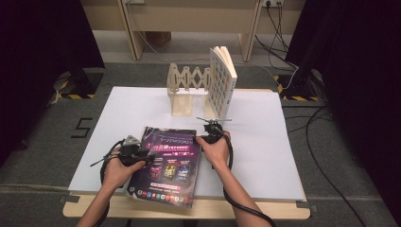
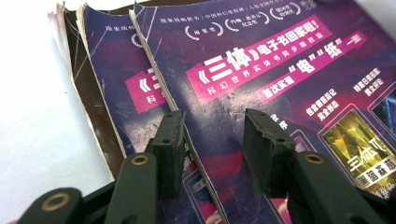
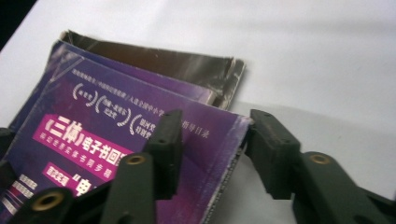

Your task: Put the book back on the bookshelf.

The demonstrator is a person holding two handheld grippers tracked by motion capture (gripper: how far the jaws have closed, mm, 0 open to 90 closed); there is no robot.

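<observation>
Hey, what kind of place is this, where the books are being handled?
Probably a lab or recording room set up for table work: a white-topped table between black curtains, cables running over grey carpet, and hazard-striped stand feet.

- I'm in a recording lab: black curtains (image 1: 42, 33) on both sides.
- Cables (image 1: 283, 28) trail over grey carpet (image 1: 42, 137).
- Hazard tape (image 1: 75, 96) marks stand feet.
</observation>
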